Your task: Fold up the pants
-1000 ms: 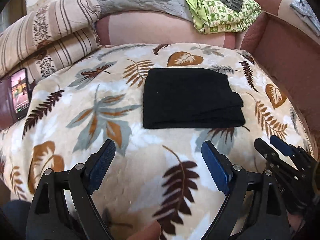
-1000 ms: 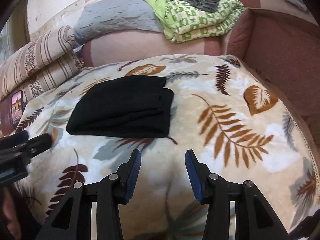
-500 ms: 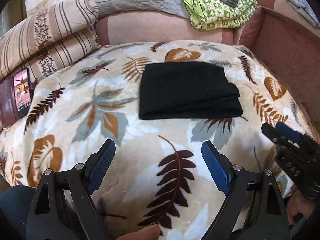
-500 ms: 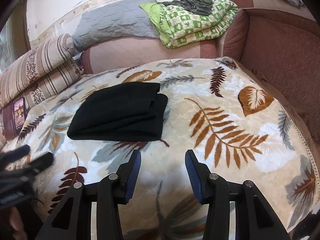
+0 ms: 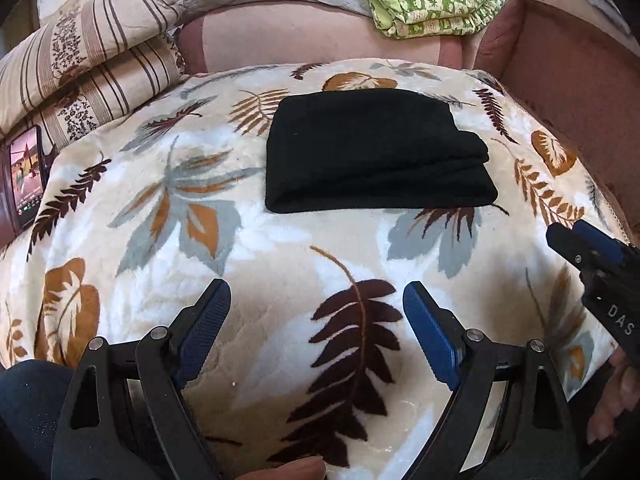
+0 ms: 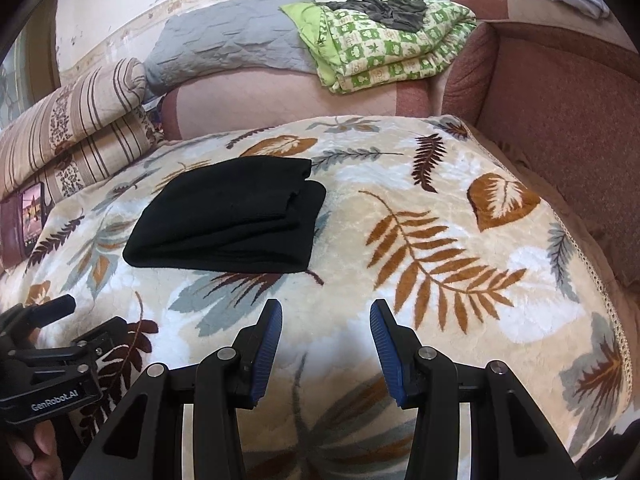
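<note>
The black pants (image 5: 376, 152) lie folded into a thick rectangle on the leaf-patterned blanket (image 5: 256, 264), roughly in the middle of the bed and toward the far side, with the stacked layers showing along their right edge. The left gripper (image 5: 316, 320) hovers over the near part of the blanket with its jaws spread wide and nothing between them; the right gripper (image 6: 325, 332) does the same, its jaws parted somewhat less and likewise empty. Neither touches the pants, which sit well apart from both. Compared with a second ago, both grippers have drawn back and lifted: more blanket shows between the jaws and the pants, and in the right view the pants appear farther off and more of the wall behind shows. The pants themselves have kept their shape and place. The jaw openings look unchanged. A phone (image 5: 27, 178) lies at the left edge beside the striped pillows (image 5: 92, 60), and a green checked quilt (image 6: 384, 52) rests on the sofa back (image 6: 280, 100).
</note>
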Action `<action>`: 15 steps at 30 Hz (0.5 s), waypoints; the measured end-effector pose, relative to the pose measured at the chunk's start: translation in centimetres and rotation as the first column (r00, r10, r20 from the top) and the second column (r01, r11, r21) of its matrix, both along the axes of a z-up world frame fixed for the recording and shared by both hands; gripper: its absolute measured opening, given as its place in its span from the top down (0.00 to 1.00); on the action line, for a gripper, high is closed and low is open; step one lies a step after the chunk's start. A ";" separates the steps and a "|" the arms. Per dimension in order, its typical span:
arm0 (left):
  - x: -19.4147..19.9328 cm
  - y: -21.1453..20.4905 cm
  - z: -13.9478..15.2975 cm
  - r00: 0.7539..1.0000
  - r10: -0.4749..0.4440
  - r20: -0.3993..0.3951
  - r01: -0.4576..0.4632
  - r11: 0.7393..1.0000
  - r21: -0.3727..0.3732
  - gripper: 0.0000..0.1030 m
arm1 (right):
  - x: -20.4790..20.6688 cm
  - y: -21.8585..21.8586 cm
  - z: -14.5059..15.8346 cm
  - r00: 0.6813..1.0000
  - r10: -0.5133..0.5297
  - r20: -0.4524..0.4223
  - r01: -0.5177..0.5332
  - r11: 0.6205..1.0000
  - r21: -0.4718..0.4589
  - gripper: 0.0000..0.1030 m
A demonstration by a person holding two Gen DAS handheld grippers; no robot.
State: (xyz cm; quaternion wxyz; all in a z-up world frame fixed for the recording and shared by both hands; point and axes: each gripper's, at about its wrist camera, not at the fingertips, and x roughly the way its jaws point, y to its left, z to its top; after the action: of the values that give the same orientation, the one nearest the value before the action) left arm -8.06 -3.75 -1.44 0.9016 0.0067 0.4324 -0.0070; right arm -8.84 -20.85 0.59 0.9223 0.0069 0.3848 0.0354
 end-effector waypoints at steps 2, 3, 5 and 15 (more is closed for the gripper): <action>0.0 0.3 0.1 1.000 0.004 -0.001 -0.004 1.000 -0.013 0.14 | 0.1 0.4 -0.2 1.000 0.009 -0.004 -0.009 1.000 -0.010 0.57; 0.0 0.4 0.1 1.000 0.005 0.000 -0.005 1.000 -0.021 0.14 | 0.2 0.6 -0.3 1.000 0.015 -0.005 -0.015 1.000 -0.014 0.57; 0.0 0.6 0.2 1.000 0.004 0.005 -0.004 1.000 -0.029 0.14 | 0.2 0.9 -0.4 1.000 0.020 -0.007 -0.020 1.000 -0.023 0.57; 0.2 0.6 0.3 0.999 0.041 0.008 -0.041 0.999 -0.011 0.11 | 0.1 1.4 -0.6 0.999 0.036 -0.003 -0.036 0.999 -0.028 0.57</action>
State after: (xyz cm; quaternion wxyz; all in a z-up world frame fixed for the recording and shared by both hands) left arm -7.85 -3.18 -1.17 0.9033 -0.0069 0.4288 0.0090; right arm -8.69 -19.43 -0.01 0.9211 -0.0131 0.3864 0.0464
